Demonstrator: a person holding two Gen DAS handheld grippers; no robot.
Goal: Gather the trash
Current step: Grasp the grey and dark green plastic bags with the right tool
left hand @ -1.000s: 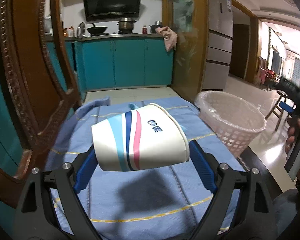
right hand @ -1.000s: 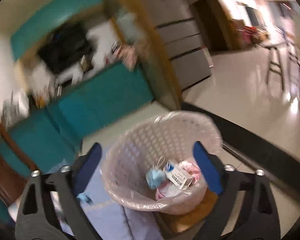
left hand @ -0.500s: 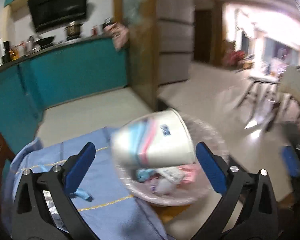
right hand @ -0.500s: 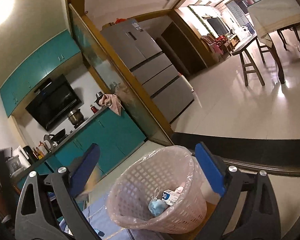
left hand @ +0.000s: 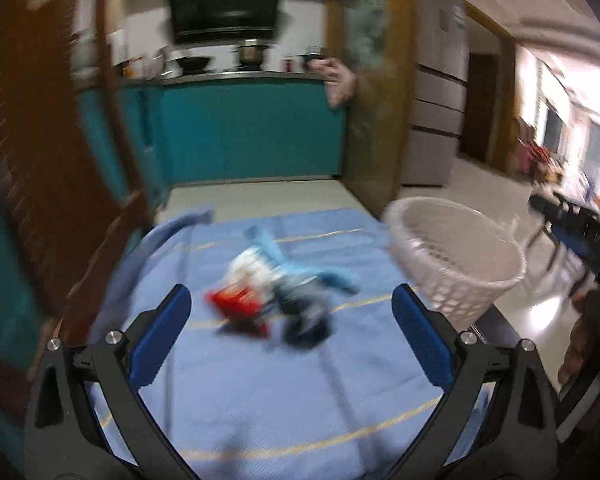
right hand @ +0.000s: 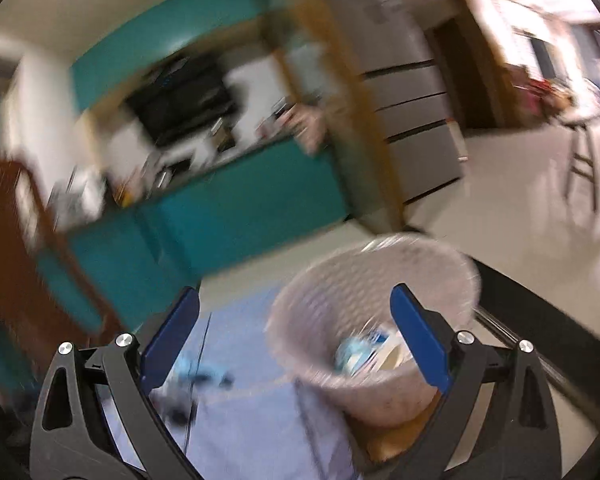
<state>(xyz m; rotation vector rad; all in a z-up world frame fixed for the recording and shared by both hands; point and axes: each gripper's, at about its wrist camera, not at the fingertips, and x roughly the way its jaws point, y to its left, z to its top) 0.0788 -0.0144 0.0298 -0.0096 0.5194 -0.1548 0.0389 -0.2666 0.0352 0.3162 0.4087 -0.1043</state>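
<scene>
A white mesh trash basket [left hand: 456, 256] stands at the right edge of the blue cloth [left hand: 260, 400]. In the right wrist view the basket [right hand: 320, 300] holds a paper cup [right hand: 392, 356] and blue and white scraps. A blurred pile of trash [left hand: 276, 296], red, white, blue and dark, lies on the cloth mid-table. My left gripper [left hand: 292, 336] is open and empty, just short of the pile. My right gripper [right hand: 294, 336] is open and empty, above the basket. It also shows at the right edge of the left wrist view [left hand: 580, 232].
A carved wooden chair back [left hand: 52, 160] rises at the left of the table. Teal kitchen cabinets [left hand: 252, 128] and a grey fridge [left hand: 436, 92] stand beyond. A dark table edge [right hand: 540, 312] runs right of the basket. More scraps [right hand: 192, 384] lie on the cloth.
My left gripper carried the paper cup to the basket, opened and let it go, then swung back left over the trash pile. My right gripper stayed open near the basket.
</scene>
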